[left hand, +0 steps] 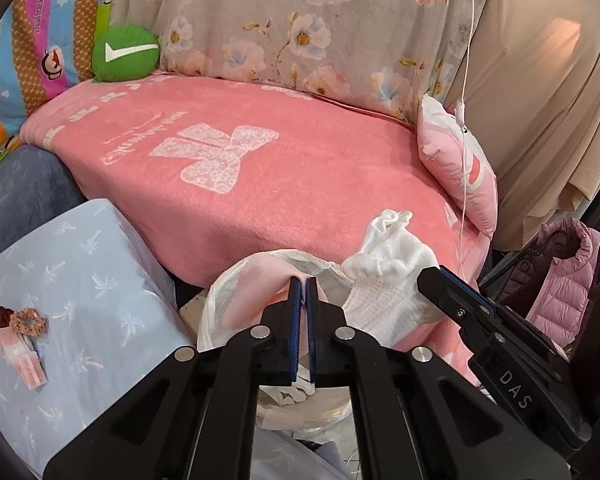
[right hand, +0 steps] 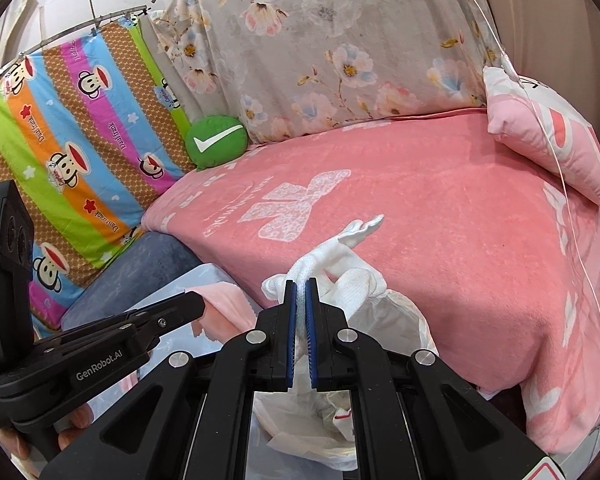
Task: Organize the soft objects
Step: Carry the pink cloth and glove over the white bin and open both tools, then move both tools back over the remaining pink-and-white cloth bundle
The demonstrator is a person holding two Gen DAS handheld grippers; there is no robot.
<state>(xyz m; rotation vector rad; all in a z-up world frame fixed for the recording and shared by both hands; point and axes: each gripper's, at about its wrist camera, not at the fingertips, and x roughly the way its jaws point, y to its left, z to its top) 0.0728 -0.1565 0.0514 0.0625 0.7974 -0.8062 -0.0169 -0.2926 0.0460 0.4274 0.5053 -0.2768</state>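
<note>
Left gripper point(left hand: 304, 280): closed narrowly on a pink cloth point(left hand: 252, 284), held over the mouth of the white bag point(left hand: 216, 308).
Right gripper point(right hand: 301, 282): pinched tight on a white sock point(right hand: 340, 264), at the front edge of the pink blanket point(right hand: 440, 220).
Key relation: the sock is seen just right of the left gripper, its length running away from the bag toward the blanket's middle; the bag lies directly below both grippers.
Nearer hand: the right, judged already placed for a drop.
Open room: the blanket is largely bare; a pink pillow point(right hand: 548, 136) sits at the right edge, a green cushion point(right hand: 216, 142) at the back.
</note>
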